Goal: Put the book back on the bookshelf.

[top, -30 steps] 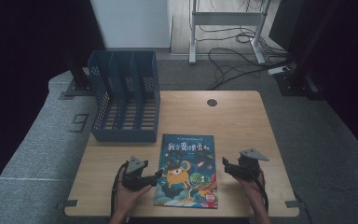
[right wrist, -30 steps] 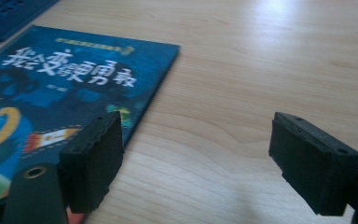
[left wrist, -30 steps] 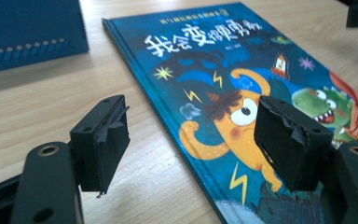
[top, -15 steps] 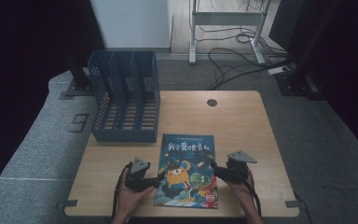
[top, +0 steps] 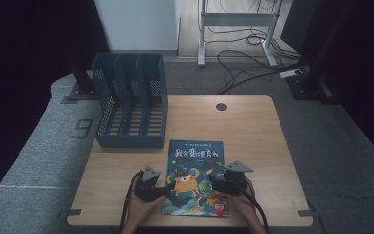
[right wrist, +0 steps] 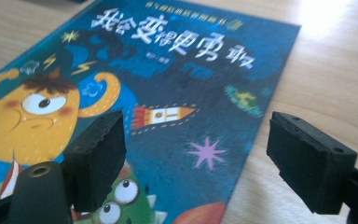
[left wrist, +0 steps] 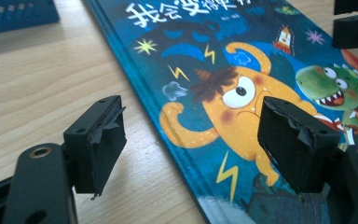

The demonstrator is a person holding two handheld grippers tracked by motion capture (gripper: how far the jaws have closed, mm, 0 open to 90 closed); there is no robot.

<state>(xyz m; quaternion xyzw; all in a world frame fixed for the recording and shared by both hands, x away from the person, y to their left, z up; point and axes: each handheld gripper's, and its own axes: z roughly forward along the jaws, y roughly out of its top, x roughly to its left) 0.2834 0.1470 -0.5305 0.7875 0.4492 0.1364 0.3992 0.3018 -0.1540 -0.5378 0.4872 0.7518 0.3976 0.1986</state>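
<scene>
One picture book (top: 195, 178) lies between two wide-open tools, left tool (top: 161, 192) and right tool (top: 214, 179).

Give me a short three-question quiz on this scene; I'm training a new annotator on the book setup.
1. True or false: the left tool is shut on the book.
2. Which edge of the book does the right tool straddle? A) its right edge B) its far edge
3. Fill in: the blue file rack has ___ slots.

Key: 1 false, both jaws stand apart over the left edge, which is the spine. 2 A. 3 three.
</scene>
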